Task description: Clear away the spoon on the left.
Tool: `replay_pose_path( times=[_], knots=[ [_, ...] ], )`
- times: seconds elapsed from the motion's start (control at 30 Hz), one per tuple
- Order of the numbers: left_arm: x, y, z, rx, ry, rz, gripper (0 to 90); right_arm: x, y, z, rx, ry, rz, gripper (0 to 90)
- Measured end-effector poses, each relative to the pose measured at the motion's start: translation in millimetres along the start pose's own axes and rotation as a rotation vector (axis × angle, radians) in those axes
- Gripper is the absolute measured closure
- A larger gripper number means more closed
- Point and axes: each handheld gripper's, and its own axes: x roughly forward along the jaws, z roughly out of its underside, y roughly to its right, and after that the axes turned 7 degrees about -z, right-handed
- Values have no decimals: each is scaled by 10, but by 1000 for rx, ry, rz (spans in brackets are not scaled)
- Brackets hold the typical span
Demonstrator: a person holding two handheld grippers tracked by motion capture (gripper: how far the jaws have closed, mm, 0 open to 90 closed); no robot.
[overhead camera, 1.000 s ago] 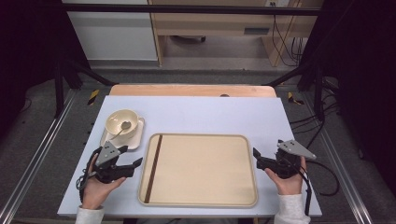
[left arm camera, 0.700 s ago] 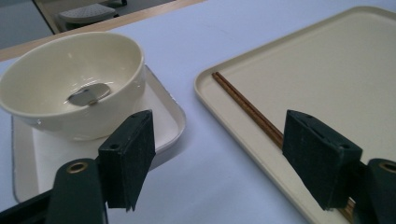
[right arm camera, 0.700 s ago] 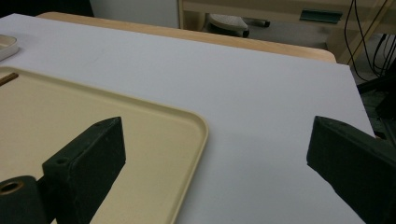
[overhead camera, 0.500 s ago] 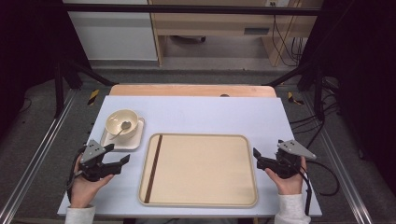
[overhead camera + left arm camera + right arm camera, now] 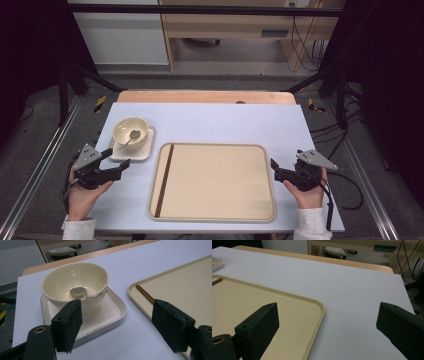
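bowl [image 5: 75,286] | just ahead of left hand-held gripper [image 5: 117,323] | jaws apart

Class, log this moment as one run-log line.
left tool: open, near square plate | right tool: open, by tray edge | bowl with spoon on plate | chopsticks on tray
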Motion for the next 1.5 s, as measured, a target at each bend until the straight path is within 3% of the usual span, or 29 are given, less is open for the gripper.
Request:
replay_pose_path(
  times=[0.23, 0.37, 0.6, 0.83, 1.0, 1.27, 1.5],
  knots=[
    [88, -50, -25, 18, -7, -28, 237, 10, -11, 6, 0, -3, -6, 49],
    [130, -92, -16, 9, -18, -30, 238, 28, -26, 7, -4, -8, -9, 49],
    [243, -135, -24, 29, -16, -31, 272, 29, -32, 7, -5, -7, -9, 50],
    [387, -178, -37, 26, -17, -16, 382, 57, -44, 15, -13, -18, -5, 50],
    [468, -195, -16, 32, -25, -28, 496, 59, -42, 15, -11, -18, -6, 50],
    [435, -206, -20, 28, -14, -29, 663, 37, -29, 6, -13, -6, -4, 51],
    [449, -184, -7, 33, -27, -37, 754, 44, -32, 7, -4, -12, -10, 51]
  ],
)
